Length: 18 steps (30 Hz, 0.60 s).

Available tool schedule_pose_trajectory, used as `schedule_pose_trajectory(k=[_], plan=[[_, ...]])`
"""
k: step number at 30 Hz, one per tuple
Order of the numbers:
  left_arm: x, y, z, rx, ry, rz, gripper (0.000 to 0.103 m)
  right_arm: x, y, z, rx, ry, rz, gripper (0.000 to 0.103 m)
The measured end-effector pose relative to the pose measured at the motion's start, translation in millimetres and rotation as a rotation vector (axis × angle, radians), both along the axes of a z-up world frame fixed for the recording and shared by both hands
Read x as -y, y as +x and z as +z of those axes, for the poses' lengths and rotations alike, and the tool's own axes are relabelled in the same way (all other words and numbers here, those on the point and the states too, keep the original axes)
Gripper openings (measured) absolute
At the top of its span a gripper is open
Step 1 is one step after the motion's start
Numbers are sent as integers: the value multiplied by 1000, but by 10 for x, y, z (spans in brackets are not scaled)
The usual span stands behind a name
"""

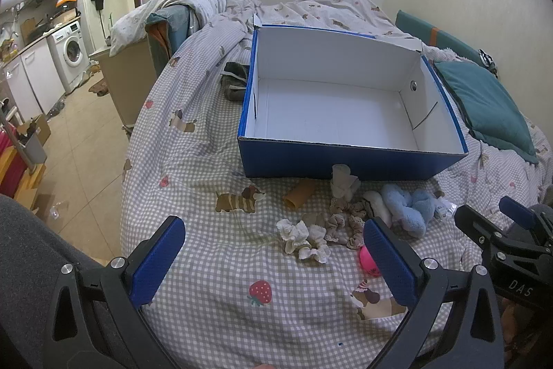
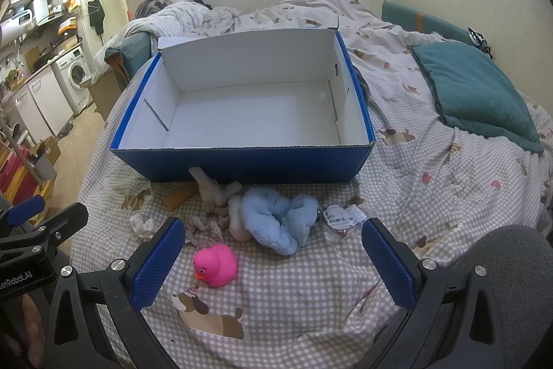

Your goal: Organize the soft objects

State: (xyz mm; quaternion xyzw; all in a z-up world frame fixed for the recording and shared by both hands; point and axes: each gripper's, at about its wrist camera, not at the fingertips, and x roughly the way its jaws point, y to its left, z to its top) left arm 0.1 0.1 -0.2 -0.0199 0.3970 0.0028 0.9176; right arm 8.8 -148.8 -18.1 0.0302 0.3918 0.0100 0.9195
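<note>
The left gripper (image 1: 273,260) is held wide open above the checked bedspread (image 1: 221,268), with nothing between its fingers. A white scrunchie (image 1: 304,239) is seen just ahead of them. The right gripper (image 2: 273,260) is likewise spread wide and empty; a pink duck (image 2: 215,264) lies between its fingers, a blue plush (image 2: 276,217) just beyond. Further ahead the blue box (image 2: 249,166) stands open.

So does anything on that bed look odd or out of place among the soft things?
Yes: a pink rubber duck and a crumpled plastic wrapper lie among the scrunchies and blue plush. Neither looks soft. The blue box holds nothing.
</note>
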Motion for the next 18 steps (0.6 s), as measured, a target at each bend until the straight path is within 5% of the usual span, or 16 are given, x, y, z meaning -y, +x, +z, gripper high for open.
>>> schedule_pose_trajectory(k=[18], plan=[[1,0,0,0,2,0,103,3,-5,-2,5,0,-2,103]])
